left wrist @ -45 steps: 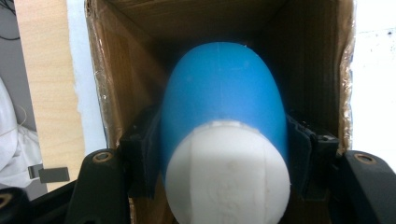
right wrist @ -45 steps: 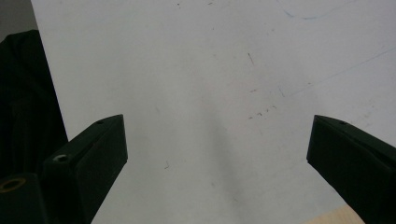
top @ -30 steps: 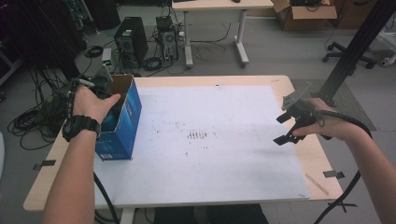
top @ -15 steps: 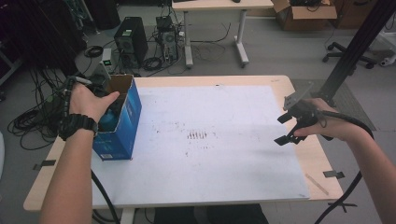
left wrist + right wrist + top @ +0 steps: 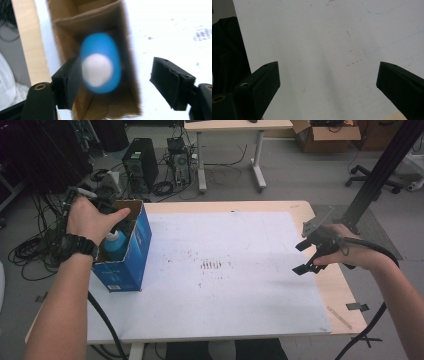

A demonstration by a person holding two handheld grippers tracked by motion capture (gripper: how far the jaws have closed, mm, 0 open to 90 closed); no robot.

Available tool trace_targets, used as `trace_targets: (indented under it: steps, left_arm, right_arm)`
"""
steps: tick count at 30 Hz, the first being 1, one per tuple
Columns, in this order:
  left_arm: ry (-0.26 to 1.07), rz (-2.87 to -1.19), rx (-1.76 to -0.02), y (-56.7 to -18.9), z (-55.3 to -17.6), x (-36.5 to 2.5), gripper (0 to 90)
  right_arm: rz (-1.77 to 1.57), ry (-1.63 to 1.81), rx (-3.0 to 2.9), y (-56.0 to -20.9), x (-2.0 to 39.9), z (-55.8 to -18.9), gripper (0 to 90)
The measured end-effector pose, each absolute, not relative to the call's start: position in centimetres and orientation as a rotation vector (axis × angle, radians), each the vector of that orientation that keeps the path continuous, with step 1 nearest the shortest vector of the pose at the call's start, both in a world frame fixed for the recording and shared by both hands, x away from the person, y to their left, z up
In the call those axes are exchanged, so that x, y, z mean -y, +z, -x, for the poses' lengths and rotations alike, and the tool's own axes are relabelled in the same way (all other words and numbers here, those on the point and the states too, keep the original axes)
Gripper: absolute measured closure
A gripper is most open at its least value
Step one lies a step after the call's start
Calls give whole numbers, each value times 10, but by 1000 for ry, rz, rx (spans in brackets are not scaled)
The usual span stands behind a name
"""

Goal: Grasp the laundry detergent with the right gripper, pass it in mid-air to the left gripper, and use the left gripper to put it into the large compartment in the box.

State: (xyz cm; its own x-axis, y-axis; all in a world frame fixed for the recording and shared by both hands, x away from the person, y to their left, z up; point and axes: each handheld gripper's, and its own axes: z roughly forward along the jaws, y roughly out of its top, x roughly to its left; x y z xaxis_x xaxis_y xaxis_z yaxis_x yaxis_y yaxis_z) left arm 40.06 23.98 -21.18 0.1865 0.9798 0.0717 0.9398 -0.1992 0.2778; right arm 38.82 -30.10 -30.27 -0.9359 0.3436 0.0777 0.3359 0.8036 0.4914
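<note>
A blue cardboard box (image 5: 131, 255) stands open-topped at the table's left edge. Inside it a blue bottle (image 5: 116, 242) with a white cap stands upright. My left gripper (image 5: 120, 224) hovers over the box's open top, largely hidden by the hand. In the left gripper view, which is blurred, the gripper (image 5: 116, 67) is open. There the bottle (image 5: 100, 62) shows from above between the jaws, close to the left one. My right gripper (image 5: 300, 257) hangs open above the white sheet (image 5: 225, 295) near the table's right side, and its jaws (image 5: 328, 70) hold nothing.
The white sheet covers most of the wooden table (image 5: 340, 285) and has small dark marks (image 5: 212, 265) at its middle. Cables trail off both grippers. On the floor beyond the table are computer towers (image 5: 140, 162), tangled cables and another desk (image 5: 230, 150).
The left hand and its gripper have drifted slightly back and left over the box. The right gripper has hardly moved and stays open.
</note>
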Motion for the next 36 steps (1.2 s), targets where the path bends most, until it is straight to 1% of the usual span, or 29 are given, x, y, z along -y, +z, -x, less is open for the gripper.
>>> trace_targets:
  steps: [6,9,11,14,18,31,36]
  left_arm:
    - [299,-2358,-1689,-202,-398,-207,223]
    - [253,-2402,-1607,-204,-396,-190,191]
    - [198,-2423,-1535,-204,-396,-176,185]
    - [181,-2468,-1454,-206,-394,-159,180]
    - [145,-2498,-1367,-209,-393,-137,152]
    - [21,-2606,-1169,-238,-390,-88,113]
    - [1,-2633,-1116,-247,-388,-76,61]
  right_arm:
    - [-549,804,-2968,-300,297,-389,56]
    - [-536,805,-2971,-299,295,-388,56]
    - [-534,810,-2970,-297,294,-388,56]
    - [-526,819,-2966,-294,294,-388,56]
    - [-524,817,-2963,-292,294,-386,54]
    - [-529,832,-2962,-289,297,-385,53]
    - [-521,856,-2975,-290,296,-386,45]
